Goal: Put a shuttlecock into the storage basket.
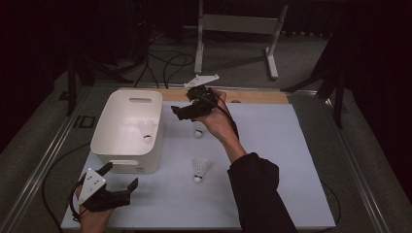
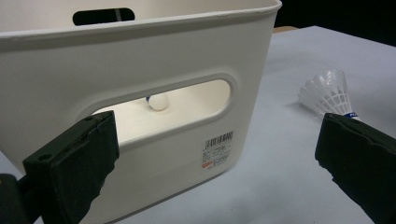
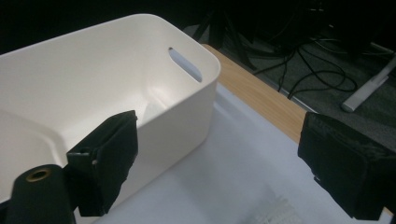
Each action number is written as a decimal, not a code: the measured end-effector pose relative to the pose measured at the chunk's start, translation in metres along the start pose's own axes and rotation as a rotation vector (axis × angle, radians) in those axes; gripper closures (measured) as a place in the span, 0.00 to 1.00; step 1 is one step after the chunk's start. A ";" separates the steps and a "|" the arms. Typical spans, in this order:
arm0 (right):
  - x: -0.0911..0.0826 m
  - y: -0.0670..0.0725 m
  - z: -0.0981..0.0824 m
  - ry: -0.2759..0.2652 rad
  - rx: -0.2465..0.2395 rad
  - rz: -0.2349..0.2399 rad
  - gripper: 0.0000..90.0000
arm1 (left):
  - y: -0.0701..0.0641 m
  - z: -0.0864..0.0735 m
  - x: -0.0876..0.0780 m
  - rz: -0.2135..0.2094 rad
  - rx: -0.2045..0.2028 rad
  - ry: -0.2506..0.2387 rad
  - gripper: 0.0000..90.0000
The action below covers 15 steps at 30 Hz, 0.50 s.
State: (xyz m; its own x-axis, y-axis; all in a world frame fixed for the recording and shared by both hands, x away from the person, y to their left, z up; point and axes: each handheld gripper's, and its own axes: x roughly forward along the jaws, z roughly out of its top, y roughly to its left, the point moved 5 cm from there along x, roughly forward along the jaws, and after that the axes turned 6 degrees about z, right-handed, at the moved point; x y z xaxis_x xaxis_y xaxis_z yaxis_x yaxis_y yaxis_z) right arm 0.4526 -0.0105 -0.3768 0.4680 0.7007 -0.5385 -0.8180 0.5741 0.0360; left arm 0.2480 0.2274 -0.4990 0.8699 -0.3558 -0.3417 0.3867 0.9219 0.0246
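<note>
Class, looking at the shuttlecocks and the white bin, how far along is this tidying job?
Done: one shuttlecock lies inside the white bin. In hand: nothing; the right gripper hovers open beside the bin, and the left gripper waits open at its near side. Left: two shuttlecocks on the white mat, one under the right hand, one nearer.

Dim room, bright tabletop, soft blur.
</note>
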 end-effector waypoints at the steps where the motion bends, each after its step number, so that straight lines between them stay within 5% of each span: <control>1: 0.000 -0.001 -0.001 0.004 0.003 -0.006 0.13 | 0.000 0.000 0.000 0.000 -0.001 0.000 0.00; 15: 0.000 -0.017 -0.013 0.012 0.026 -0.031 0.12 | 0.000 0.000 0.000 -0.001 -0.003 0.000 0.00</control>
State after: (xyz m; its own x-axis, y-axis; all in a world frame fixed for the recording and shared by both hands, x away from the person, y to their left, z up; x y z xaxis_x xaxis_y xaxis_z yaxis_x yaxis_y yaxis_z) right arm 0.4614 -0.0260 -0.3885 0.4892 0.6773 -0.5495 -0.7939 0.6067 0.0411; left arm 0.2479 0.2272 -0.4990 0.8695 -0.3566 -0.3416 0.3867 0.9220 0.0218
